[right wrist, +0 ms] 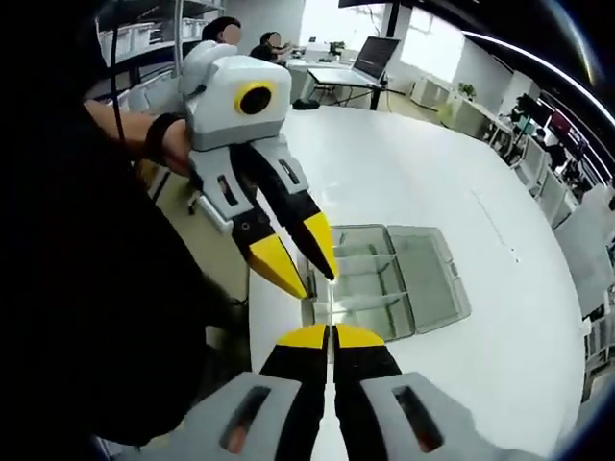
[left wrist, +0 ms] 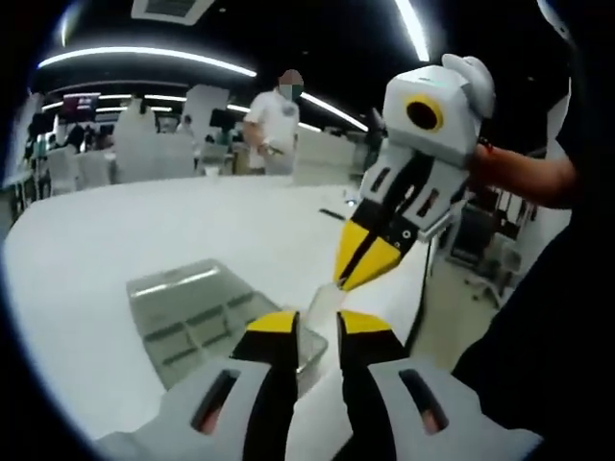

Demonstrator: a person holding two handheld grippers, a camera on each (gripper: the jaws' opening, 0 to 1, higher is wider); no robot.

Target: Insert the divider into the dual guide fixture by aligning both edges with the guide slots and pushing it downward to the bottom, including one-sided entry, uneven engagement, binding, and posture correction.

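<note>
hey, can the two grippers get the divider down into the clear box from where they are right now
Probably yes. Both the left gripper and right gripper pinch the thin clear divider just above the open clear box on the white table, and nothing sits between divider and box. Slot alignment is too faint to judge.

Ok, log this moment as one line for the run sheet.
left hand-held gripper: shut on divider | right hand-held gripper: shut on divider | divider: above clear fixture, not seated | surface: white table
</note>
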